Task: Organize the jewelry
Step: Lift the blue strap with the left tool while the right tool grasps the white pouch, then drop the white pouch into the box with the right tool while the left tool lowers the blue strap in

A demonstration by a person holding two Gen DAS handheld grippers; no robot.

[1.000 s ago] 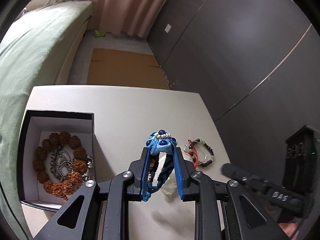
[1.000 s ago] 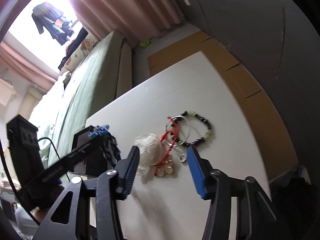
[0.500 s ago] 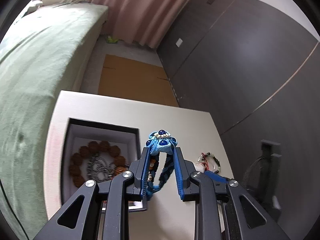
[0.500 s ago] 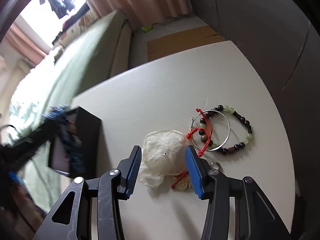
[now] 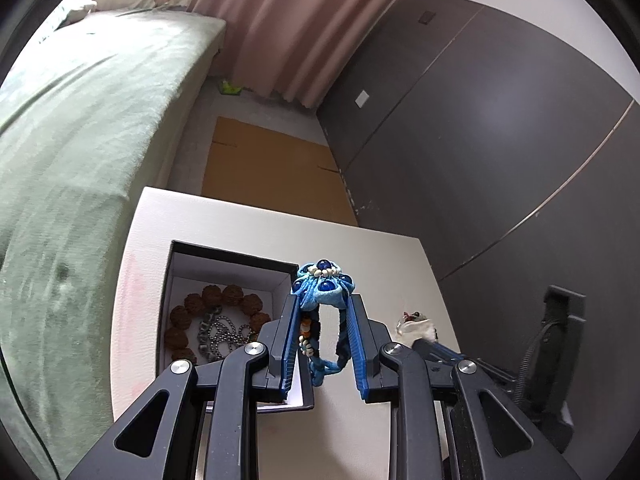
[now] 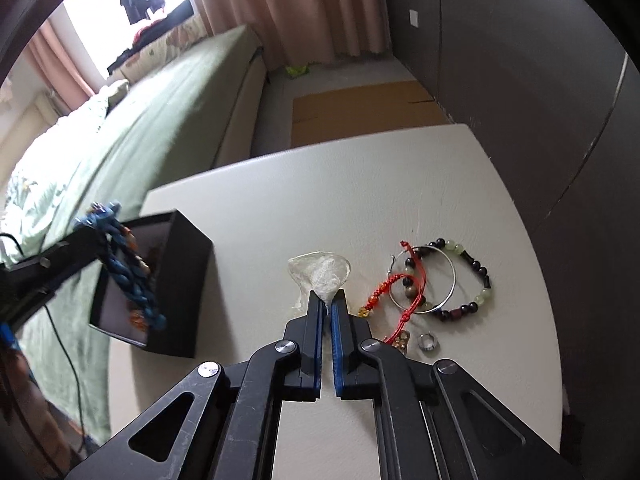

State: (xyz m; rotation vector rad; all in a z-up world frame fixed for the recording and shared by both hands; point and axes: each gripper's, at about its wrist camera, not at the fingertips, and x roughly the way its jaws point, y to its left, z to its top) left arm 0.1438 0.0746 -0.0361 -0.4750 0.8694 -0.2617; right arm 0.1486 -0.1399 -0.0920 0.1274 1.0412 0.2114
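- My left gripper: fingers part-open and stretched inside the loop of the blue braided bracelet, which they carry by outward pressure; its beaded knot sits at the fingertips, above the near right corner of the black box.
- Black box: stands at the left side of the desk, near the edge that faces the bed; it already contains a brown seed-bead bracelet and a metal ball chain.
- My right gripper: its fingers have just been closing and now stand almost together, pinching the near end of the small clear pouch, which lies mid-desk.
- Loose pieces yet to be sorted, just right of the pouch: red cord bracelet, silver bangle, dark-and-green bead bracelet, small ring.
- Step in hand, as I judge it: deposit the blue bracelet in the box while lifting the pouch.
- Good practice, left: bring the loop fully over the box's white interior before narrowing the fingers, so the braid slides off inside rather than catching the rim.
- Good practice, right: lift the pouch straight up; the red cord lies close by and could be dragged along.
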